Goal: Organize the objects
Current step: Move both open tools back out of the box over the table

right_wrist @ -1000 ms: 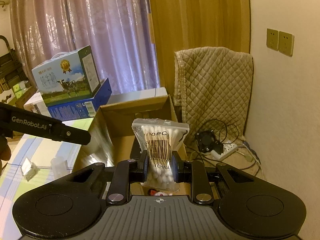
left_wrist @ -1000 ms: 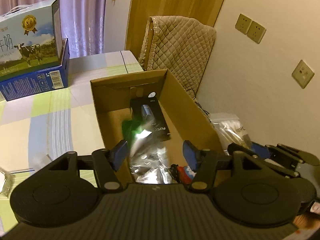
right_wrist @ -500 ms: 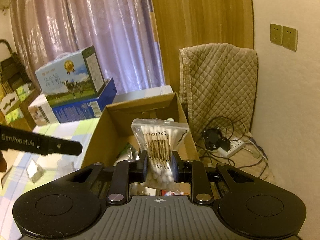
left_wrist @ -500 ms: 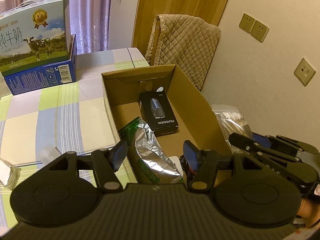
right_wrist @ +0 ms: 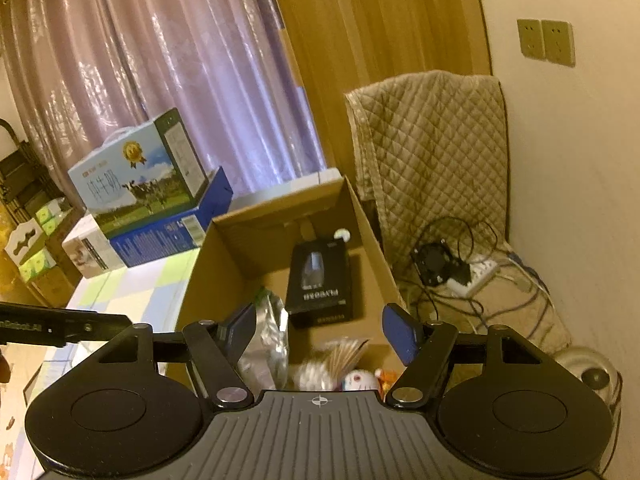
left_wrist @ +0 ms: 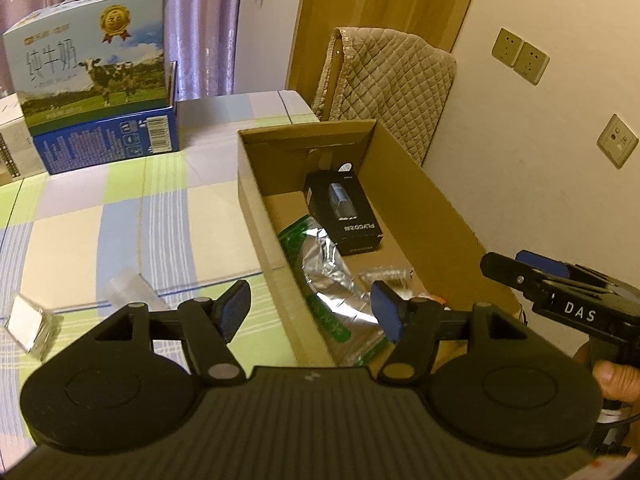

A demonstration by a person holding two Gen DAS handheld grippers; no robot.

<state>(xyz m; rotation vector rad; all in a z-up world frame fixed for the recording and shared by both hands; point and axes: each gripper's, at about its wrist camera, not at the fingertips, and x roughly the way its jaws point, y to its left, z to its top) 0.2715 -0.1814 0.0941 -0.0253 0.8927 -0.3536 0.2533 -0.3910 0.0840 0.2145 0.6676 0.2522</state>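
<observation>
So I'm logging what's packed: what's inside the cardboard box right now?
Inside the cardboard box: a black product box, a silver-and-green foil pouch, a bag of cotton swabs and small colourful items. The near end is hidden behind the gripper bodies.

Above open brown cardboard box (right_wrist: pixel 224 264), right gripper (right_wrist: pixel 318 330) spread wide and empty; inside lie black rectangular carton (right_wrist: pixel 322 284), crinkled silver foil pouch (right_wrist: pixel 268 340), blurred cotton-swab bag (right_wrist: pixel 330 362)
</observation>
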